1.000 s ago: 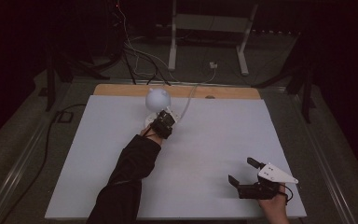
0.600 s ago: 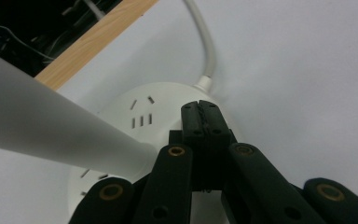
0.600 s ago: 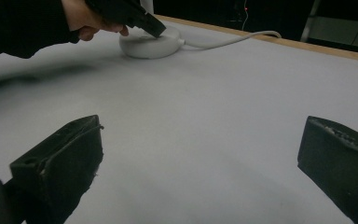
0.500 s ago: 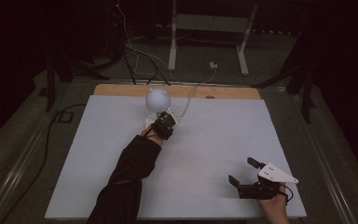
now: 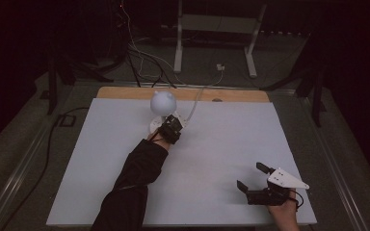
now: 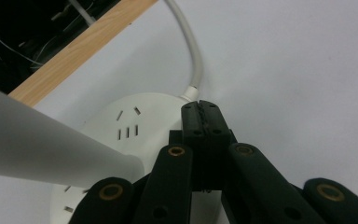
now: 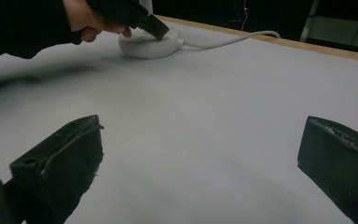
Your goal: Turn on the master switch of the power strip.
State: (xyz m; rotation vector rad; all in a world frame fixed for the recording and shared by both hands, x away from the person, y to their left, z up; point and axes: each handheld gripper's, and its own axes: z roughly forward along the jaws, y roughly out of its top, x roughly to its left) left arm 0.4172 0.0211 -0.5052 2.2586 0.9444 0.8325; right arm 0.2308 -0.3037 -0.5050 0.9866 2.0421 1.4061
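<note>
1. Lamp (image 5: 163, 102): white, round head on a tilted stem, standing on a round white base (image 6: 135, 126) near the far edge of the table. The base top carries small slot marks. This is the thing being worked on.
2. Cord (image 6: 193, 60): white, leaves the lamp base and runs off past the far wooden edge (image 5: 125, 92).
3. Left gripper (image 5: 172, 126): jaws pressed fully together, tips set down on the lamp base just beside the cord's entry. Likely pressing a switch; no item is held.
4. Right gripper (image 5: 253, 180): jaws spread wide, nothing between them, well apart from the lamp, near the table's front right corner.
5. Change: none against the frames of a second ago; both hands and the lamp head sit where they were. Judged a held press, with no visible effect on the lamp yet.
6. Table (image 5: 231, 144): white sheet, bare between lamp and right gripper. Open room on all sides of the lamp except its back, where the far edge lies near.
</note>
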